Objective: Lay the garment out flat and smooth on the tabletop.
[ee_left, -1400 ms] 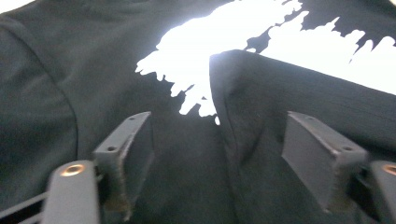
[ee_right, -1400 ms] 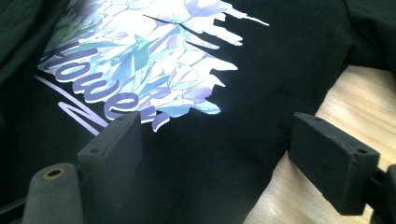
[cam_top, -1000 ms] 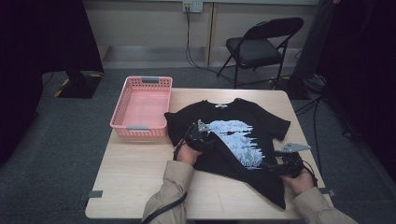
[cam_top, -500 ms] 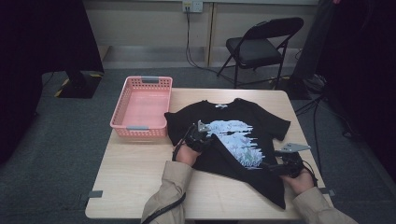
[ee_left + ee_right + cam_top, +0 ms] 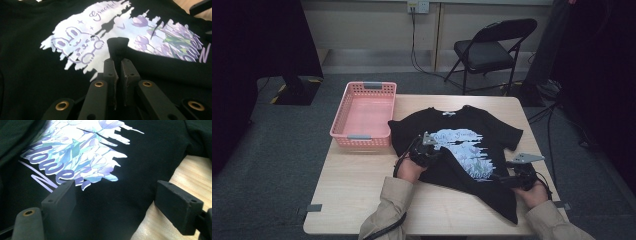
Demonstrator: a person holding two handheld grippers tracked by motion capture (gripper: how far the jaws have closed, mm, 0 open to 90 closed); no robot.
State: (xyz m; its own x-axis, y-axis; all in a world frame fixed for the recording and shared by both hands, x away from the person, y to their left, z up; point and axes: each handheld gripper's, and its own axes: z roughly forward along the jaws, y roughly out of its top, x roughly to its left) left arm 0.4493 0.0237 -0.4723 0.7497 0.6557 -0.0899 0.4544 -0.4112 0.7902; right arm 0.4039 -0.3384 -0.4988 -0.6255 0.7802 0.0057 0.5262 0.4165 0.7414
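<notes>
T-shirt print: "Graceful" in script; lower part reads "Flower".

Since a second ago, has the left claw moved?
Yes, slightly: the left claw, now shut on the black T-shirt, has edged up-picture, away from the table's near edge.

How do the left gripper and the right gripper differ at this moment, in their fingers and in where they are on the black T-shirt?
1. The left gripper has its fingers closed, pinching a fold of the T-shirt; the right gripper has its fingers wide apart, holding nothing.
2. The left gripper sits at the printed picture; the right gripper is at the shirt's edge, one finger over the bare table.
Both are black and held low over the shirt.
</notes>
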